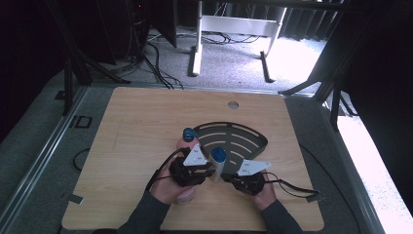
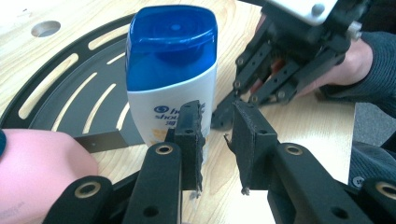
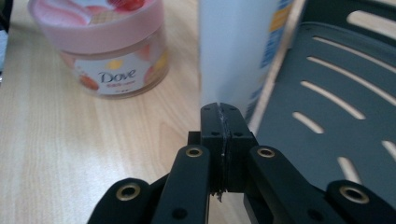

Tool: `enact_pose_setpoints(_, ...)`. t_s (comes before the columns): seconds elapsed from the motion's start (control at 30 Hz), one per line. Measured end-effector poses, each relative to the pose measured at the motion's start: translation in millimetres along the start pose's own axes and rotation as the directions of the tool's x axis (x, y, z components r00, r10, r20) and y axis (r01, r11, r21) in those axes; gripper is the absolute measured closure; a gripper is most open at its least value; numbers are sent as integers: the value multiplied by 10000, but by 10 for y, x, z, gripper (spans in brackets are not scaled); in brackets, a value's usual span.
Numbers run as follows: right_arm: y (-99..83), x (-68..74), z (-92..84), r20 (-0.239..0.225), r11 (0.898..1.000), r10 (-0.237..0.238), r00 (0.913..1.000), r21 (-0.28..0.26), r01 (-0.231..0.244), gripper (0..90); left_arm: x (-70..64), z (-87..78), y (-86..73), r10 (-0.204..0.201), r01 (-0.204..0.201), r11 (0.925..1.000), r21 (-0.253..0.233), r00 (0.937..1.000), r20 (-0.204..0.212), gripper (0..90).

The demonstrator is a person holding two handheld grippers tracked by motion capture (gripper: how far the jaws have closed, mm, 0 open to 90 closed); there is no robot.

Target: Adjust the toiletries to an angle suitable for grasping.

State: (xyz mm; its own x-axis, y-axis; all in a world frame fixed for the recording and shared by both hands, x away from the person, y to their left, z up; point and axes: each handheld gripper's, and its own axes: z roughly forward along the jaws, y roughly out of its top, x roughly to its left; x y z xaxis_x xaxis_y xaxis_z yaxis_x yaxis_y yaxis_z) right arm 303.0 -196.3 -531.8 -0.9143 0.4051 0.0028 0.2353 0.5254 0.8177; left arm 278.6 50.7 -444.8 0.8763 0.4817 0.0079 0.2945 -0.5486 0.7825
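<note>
A white shampoo bottle [image 1: 217, 163] with a blue cap [image 2: 172, 44] stands upright on the wood at the near edge of the black slotted tray [image 1: 243, 134]. My left gripper [image 2: 217, 116] sits just in front of it, open, with nothing between its pads. My right gripper [image 3: 219, 109] is shut, and its closed tips rest low against the bottle [image 3: 233, 51]. In the high view the left gripper [image 1: 204, 171] is left of the bottle and the right gripper [image 1: 227, 176] is right of it.
A pink Dove jar [image 3: 105, 44] stands on the table beyond the bottle. A pink container with a blue cap [image 1: 185, 142] is close beside my left gripper. The table [image 1: 136, 122] has a round hole [image 1: 233, 104] near its far edge.
</note>
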Motion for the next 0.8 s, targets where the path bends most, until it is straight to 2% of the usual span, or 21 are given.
enact_pose_setpoints(0.17, 28, -72, -27, 350, 9996, 231, 9991, -179, -225, 893, 35, -17, -21, -141, 141, 9999, -52, 9999, -45, 724)
enact_pose_setpoints(0.6, 202, -101, 183, 49, 9997, 91, 9999, -216, -90, 887, 84, 1, -61, -232, 233, 9996, 171, 9997, -81, 724)
enact_pose_setpoints(0.63, 231, -110, 225, 37, 9997, 93, 9999, -210, -93, 884, 142, 29, -103, -401, 404, 9988, 285, 9991, -110, 724)
enact_pose_setpoints(0.8, 300, -142, 328, -67, 9999, 52, 10000, -158, -53, 878, 217, 52, -159, -661, 668, 9971, 358, 9976, -195, 726)
